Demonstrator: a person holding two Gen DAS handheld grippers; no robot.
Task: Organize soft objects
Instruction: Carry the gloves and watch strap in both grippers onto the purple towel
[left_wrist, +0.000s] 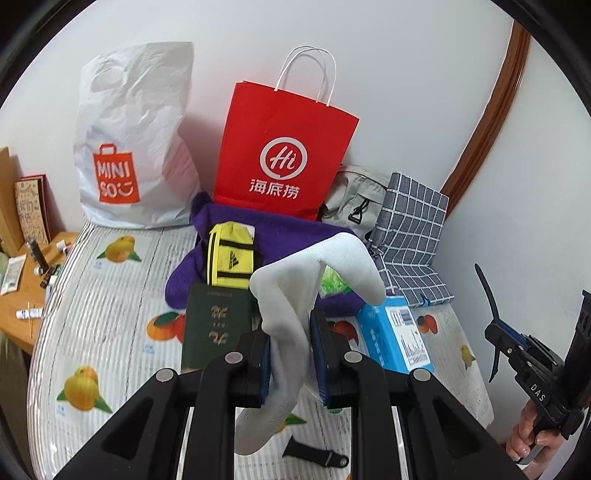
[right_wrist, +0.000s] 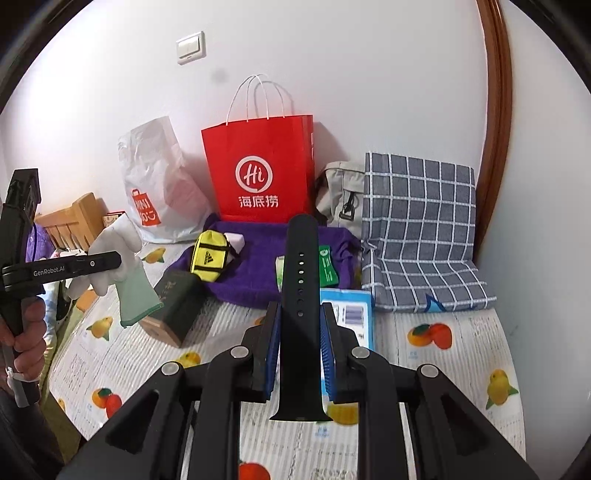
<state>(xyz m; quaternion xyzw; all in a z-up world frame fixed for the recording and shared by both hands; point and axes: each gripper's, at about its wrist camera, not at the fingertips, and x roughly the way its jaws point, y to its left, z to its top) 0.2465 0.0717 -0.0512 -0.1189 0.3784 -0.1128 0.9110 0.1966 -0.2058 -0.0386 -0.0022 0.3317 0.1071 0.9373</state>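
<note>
At far left a wooden counter (left_wrist: 22, 295) carries small tubes, and the bed (left_wrist: 110, 295), under a fruit-printed cover, takes up the rest. The white bag (left_wrist: 129, 147) against the wall reads "MINISO"; the red bag (left_wrist: 284, 147) beside it reads "Hi" above "海底捞". On the purple towel (left_wrist: 295, 236) lies a yellow pouch (left_wrist: 231, 264) with an Adidas logo, and a dark green booklet (left_wrist: 216, 328) with gold characters, too blurred to read, stands just in front. The left gripper (left_wrist: 290, 354) has its jaws pinching a white glove (left_wrist: 314, 280), held up above the bed; its side reads "GenRobot.AI" in the right wrist view. The right gripper (right_wrist: 297, 332) has its jaws pressed on a black watch strap (right_wrist: 301, 295), which stands upright between them. Its body shows "DAS" in the left wrist view. Further right lie a blue box (left_wrist: 395, 336) and a checked cushion (left_wrist: 413, 229). The step in hand appears to be carrying both picked-up pieces; the next move likely calls for choosing a spot, perhaps the towel or a bag, and lowering each before releasing.
</note>
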